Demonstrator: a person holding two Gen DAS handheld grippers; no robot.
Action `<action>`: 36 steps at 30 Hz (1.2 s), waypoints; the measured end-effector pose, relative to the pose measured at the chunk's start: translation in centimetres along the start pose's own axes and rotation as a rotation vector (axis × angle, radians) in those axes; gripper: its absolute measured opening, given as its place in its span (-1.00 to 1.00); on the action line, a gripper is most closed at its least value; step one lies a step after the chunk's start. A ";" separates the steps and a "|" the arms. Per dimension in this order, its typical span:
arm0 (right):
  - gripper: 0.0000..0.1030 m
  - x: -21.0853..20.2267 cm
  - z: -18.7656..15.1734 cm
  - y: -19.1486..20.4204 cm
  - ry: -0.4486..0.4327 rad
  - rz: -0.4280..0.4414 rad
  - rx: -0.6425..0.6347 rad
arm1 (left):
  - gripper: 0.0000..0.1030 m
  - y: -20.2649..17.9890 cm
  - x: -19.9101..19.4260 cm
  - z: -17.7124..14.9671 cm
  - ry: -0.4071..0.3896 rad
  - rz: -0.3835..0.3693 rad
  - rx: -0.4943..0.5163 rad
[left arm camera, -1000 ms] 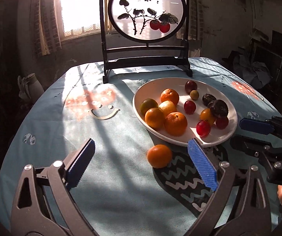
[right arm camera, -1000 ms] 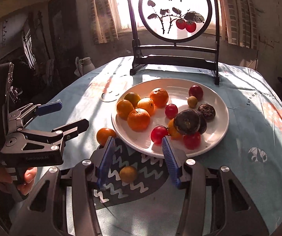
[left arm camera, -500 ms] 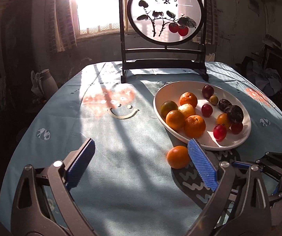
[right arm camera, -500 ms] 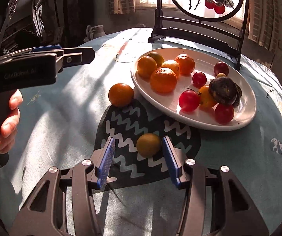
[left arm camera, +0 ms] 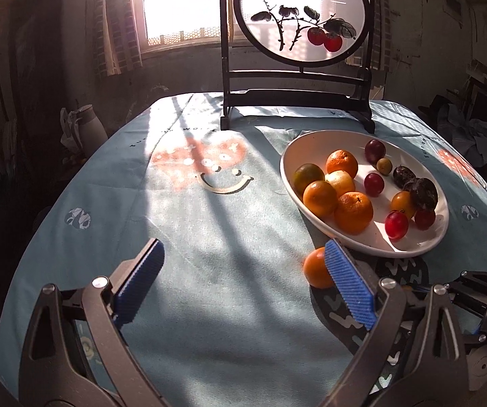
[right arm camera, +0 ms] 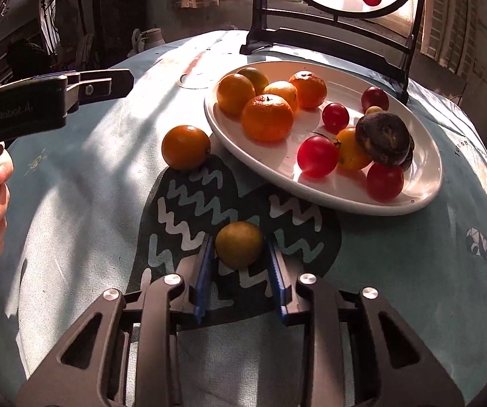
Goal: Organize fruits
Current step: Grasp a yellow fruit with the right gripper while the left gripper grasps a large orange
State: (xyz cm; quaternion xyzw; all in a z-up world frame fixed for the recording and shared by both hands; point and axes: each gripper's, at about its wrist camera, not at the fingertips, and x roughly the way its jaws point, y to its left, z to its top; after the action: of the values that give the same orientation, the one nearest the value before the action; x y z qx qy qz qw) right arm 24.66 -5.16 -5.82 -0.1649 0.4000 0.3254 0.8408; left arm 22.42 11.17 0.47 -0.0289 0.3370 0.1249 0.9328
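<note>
A white oval plate (right arm camera: 423,183) (left arm camera: 291,156) holds several oranges, red cherry tomatoes and dark fruits. A loose orange (right arm camera: 186,147) (left arm camera: 316,268) lies on the cloth beside the plate's near-left rim. A small yellow-green fruit (right arm camera: 239,245) lies on the dark wavy patch. My right gripper (right arm camera: 240,254) has its blue pads closed against both sides of this fruit, which still rests on the cloth. My left gripper (left arm camera: 243,285) is wide open and empty, its right pad just in front of the loose orange.
A round painted screen on a black stand (left arm camera: 297,98) (right arm camera: 328,44) stands behind the plate. The blue tablecloth (left arm camera: 209,224) covers a round table. A pale jug (left arm camera: 89,129) sits beyond the left edge. The left gripper's body (right arm camera: 40,101) hangs over the table's left side.
My right gripper has moved forward and down and closed its pads onto the small yellow-green fruit. My left gripper has swung left and stays open.
</note>
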 end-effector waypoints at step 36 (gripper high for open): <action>-0.45 -4.8 0.4 -3.4 -0.126 0.044 0.162 | -0.10 -6.0 6.0 -1.7 0.185 -0.240 0.203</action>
State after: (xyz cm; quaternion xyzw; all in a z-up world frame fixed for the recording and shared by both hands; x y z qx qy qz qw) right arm 24.97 -9.39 -1.79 -0.0666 0.3747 0.3201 0.8676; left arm 27.35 6.44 -4.86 0.0141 0.4265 -0.0250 0.9040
